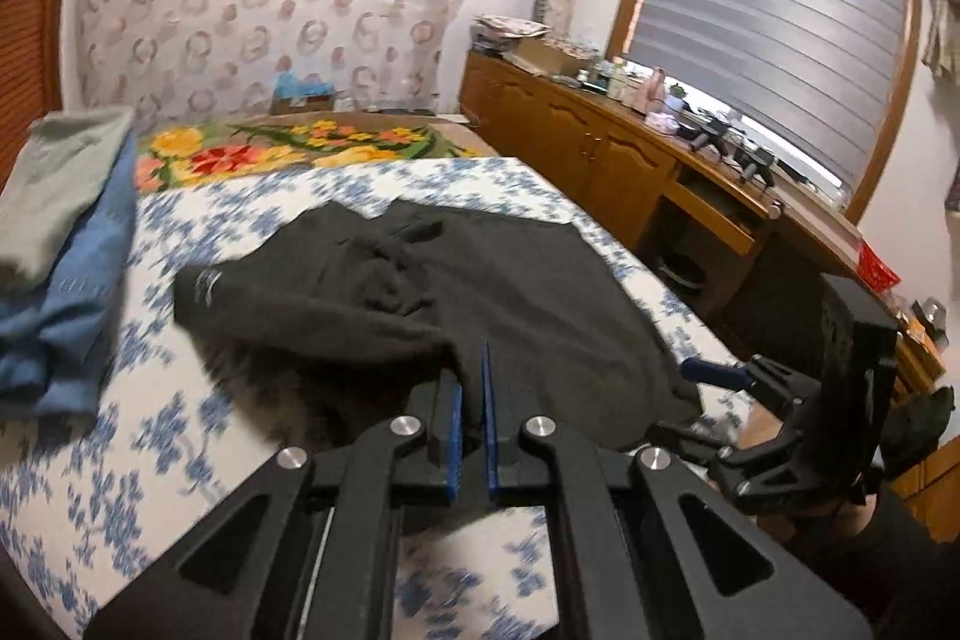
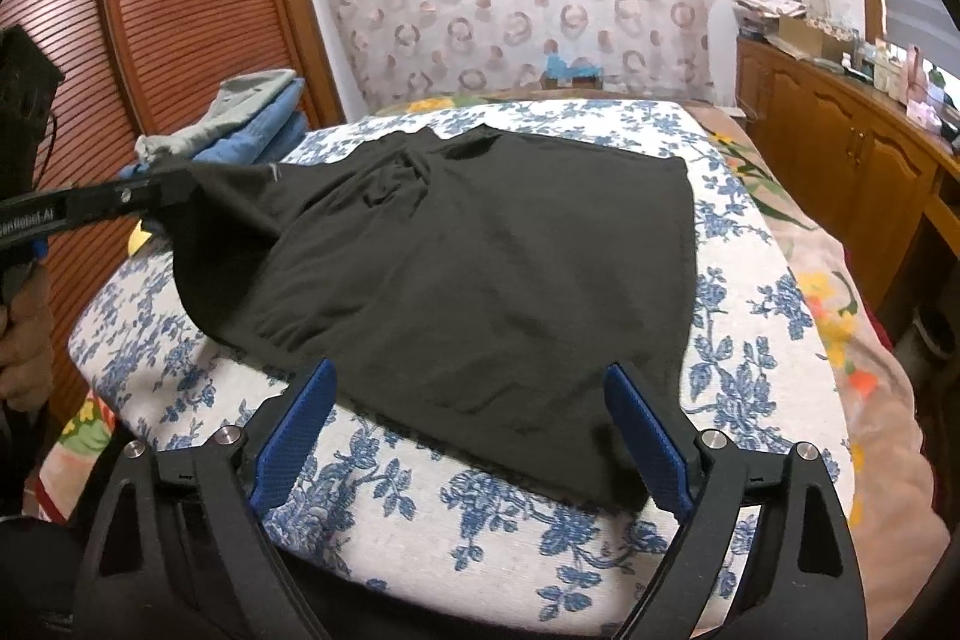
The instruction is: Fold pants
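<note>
- On the bed (image 2: 600,568) with its blue-flowered cover, the black pants (image 2: 480,280) lay spread, one edge lifted off the cover.
- The left tool (image 1: 474,400) was clamped on that raised edge, apparently to carry it across for a fold.
- The right tool (image 2: 468,430) hovered with its fingers wide apart and holding nothing, its tips straddling the near hem, likely ready to take hold.
- A stack of folded clothes (image 2: 240,124) sat at the far corner, probably finished pieces.
- The pants' legs and waistband could not be told apart; motion blur smeared the left view.
</note>
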